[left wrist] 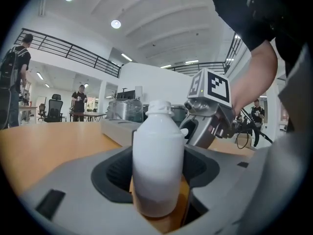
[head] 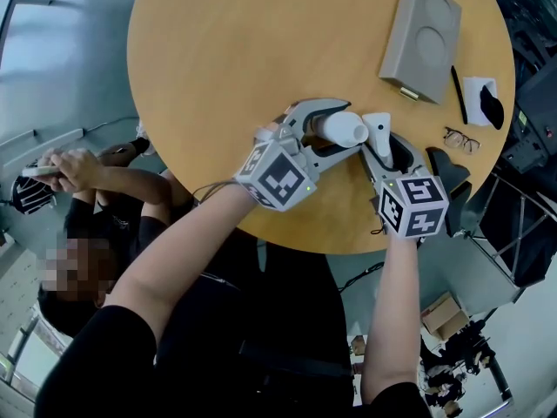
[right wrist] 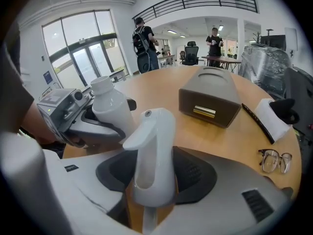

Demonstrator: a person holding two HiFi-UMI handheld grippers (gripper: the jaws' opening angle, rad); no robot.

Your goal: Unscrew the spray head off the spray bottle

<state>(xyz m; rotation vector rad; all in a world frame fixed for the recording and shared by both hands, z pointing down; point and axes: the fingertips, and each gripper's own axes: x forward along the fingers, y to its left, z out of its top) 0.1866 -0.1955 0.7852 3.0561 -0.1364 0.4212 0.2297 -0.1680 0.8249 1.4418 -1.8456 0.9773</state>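
The white spray bottle (left wrist: 157, 165) stands upright between the black pads of my left gripper (left wrist: 159, 182), which is shut on its body. Its threaded neck is bare. The white spray head (right wrist: 154, 155) is off the bottle, with my right gripper (right wrist: 152, 180) shut on it and its dip tube hanging below. In the head view the bottle (head: 341, 129) and spray head (head: 378, 133) sit side by side, apart, over the near edge of the round wooden table (head: 226, 50). From the right gripper view the bottle (right wrist: 110, 106) is just to the left.
A grey box (head: 420, 40) lies at the table's far right, with a black pen (head: 458, 94), a white cloth with a dark object (head: 484, 101) and glasses (head: 460, 139) beside it. A seated person (head: 83, 190) is at the left of the table. Other people stand far off.
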